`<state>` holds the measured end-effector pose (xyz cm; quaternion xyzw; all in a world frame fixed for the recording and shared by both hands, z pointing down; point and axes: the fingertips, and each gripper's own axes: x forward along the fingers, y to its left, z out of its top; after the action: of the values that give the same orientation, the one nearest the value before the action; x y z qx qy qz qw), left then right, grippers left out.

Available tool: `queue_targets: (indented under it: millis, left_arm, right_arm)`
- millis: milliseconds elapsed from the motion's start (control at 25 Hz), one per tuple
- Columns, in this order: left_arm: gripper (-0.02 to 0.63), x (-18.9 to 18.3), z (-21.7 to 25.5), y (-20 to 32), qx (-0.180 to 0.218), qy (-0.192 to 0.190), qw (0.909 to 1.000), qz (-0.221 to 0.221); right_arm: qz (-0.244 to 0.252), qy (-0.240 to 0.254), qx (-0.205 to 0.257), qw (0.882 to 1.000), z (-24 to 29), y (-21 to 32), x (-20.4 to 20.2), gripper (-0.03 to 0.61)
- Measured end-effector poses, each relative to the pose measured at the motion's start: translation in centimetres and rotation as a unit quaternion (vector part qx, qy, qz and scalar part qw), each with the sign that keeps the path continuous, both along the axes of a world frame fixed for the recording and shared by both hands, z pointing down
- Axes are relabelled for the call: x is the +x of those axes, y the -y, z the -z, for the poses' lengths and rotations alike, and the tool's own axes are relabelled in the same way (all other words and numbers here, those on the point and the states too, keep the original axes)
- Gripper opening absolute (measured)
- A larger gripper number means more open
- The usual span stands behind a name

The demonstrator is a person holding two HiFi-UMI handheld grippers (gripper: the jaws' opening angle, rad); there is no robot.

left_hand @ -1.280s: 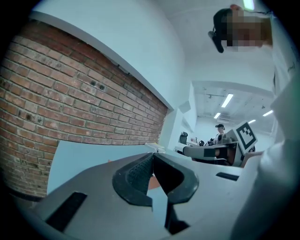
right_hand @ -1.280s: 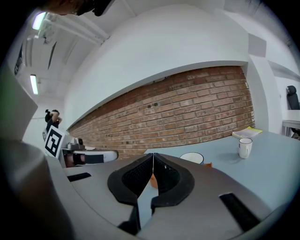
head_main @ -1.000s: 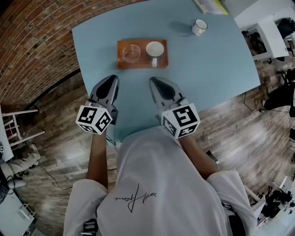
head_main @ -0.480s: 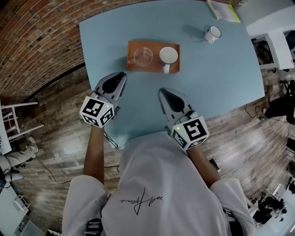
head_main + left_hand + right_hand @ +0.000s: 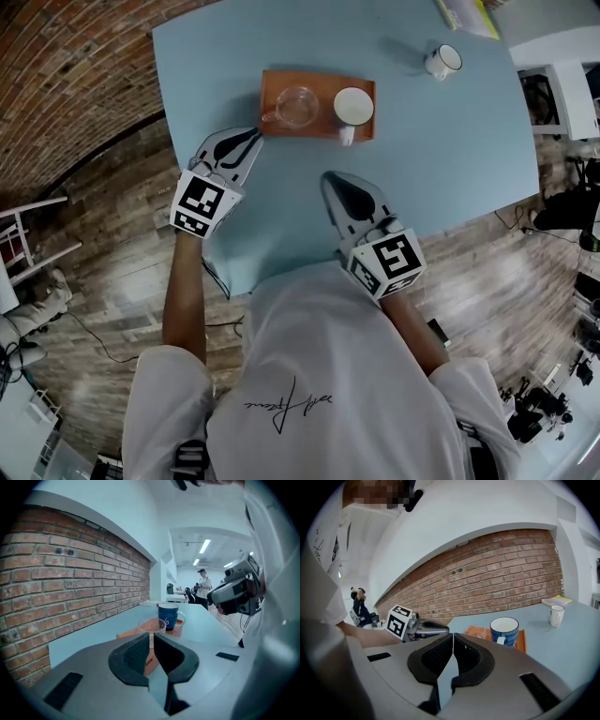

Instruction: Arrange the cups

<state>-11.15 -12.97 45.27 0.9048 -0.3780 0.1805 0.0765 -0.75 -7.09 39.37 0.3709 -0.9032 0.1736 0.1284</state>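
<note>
Jaws on both grippers are closed, with nothing between them. The left gripper (image 5: 253,137) points at the near left corner of the wooden tray (image 5: 272,86), its tip just beside it. The right gripper (image 5: 331,177) is nearer the person. The tray lies lengthwise left to right on the blue surface (image 5: 450,159). It carries an upright glass cup (image 5: 296,105) and a blue mug (image 5: 352,106), whose handle points toward the person. A white mug (image 5: 442,61) stands well apart.

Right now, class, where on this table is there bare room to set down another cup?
Bare table lies between the tray and the white mug, and behind the tray. The tray is crowded: glass cup and blue mug fill it.
</note>
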Motion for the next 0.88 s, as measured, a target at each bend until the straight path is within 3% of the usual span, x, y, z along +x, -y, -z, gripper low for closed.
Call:
queue_targets:
  millis: [400, 600, 720, 880]
  left_arm:
    - [0.011, -0.1, -0.9, 1.4, 0.003, 0.018, 0.9997, -0.015]
    - [0.012, -0.2, -1.7, 1.9, 0.005, 0.047, 0.9986, -0.026]
    - [0.086, -0.2, -1.9, 2.1, -0.003, 0.047, 0.9984, -0.033]
    - [0.103, -0.4, -2.3, 2.4, -0.008, 0.043, 0.9984, -0.034]
  right_arm:
    - [0.003, -0.011, -0.011, 1.000, -0.7, 0.4, -0.4, 0.023]
    - [-0.018, -0.017, -0.015, 1.000, -1.3, 1.0, 0.7, 0.023]
    - [-0.033, -0.015, -0.017, 0.999, -1.4, 1.3, 1.2, 0.023]
    - [-0.044, -0.013, -0.025, 0.999, -1.7, 1.5, 1.6, 0.023]
